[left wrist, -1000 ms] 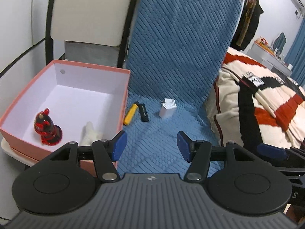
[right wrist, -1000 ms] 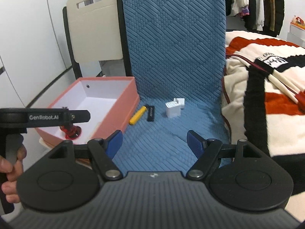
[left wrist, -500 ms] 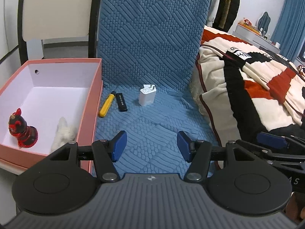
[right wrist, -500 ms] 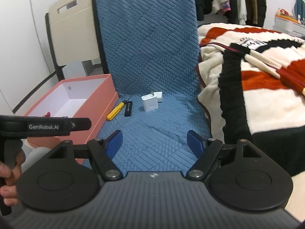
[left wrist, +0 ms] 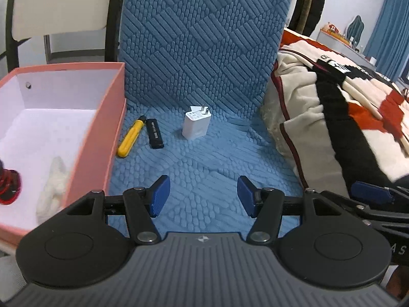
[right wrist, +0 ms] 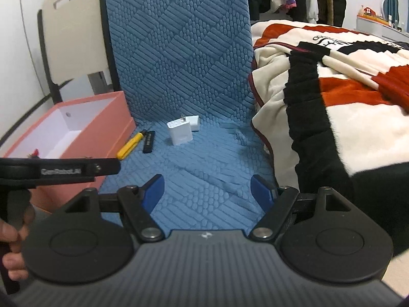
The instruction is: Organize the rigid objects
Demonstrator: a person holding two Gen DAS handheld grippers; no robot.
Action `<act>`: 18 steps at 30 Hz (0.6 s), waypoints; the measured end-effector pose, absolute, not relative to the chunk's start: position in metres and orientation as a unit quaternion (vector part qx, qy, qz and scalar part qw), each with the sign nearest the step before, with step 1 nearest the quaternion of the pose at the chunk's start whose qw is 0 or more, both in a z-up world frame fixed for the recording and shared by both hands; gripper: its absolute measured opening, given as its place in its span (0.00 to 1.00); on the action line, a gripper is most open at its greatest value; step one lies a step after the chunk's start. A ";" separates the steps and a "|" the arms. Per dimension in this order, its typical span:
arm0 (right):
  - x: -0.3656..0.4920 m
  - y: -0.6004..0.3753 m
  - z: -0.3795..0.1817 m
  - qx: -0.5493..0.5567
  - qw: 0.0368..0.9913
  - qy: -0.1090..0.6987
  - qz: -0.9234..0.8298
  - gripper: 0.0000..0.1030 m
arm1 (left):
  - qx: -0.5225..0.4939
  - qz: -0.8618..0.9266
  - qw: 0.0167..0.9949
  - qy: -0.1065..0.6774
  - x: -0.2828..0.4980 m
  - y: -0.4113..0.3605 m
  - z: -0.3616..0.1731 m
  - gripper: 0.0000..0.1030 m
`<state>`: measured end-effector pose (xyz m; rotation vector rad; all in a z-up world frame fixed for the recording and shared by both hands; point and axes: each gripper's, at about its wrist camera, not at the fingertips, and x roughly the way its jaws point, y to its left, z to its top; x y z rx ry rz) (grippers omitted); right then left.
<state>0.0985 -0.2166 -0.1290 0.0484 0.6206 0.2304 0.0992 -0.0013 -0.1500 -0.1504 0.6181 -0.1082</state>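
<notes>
On the blue quilted seat lie a white plug charger [left wrist: 196, 126] [right wrist: 179, 133], a yellow screwdriver [left wrist: 131, 136] [right wrist: 131, 144] and a black stick [left wrist: 154, 133] [right wrist: 149, 141]. A second white block [right wrist: 194, 123] sits just behind the charger. The pink open box [left wrist: 101, 138] [right wrist: 102, 128] stands left of them and holds a red figurine [left wrist: 9, 183] and a white fuzzy item [left wrist: 52, 183]. My left gripper [left wrist: 203, 195] is open and empty, short of the objects. My right gripper [right wrist: 208, 192] is open and empty too.
A striped red, black and cream blanket [left wrist: 332, 117] [right wrist: 332, 97] lies along the seat's right side. A beige chair back [right wrist: 74, 43] stands behind the box. The left gripper's body [right wrist: 58, 170] crosses the right wrist view at the left.
Both grippers have moved forward and to the right toward the seat objects, which now appear larger. The box has slid toward the left edge of both views. Both stay open.
</notes>
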 end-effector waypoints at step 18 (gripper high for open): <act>0.213 -0.191 -0.165 0.103 0.922 0.344 0.142 0.74 | -0.019 -0.030 0.946 0.323 0.199 0.004 -0.198 0.62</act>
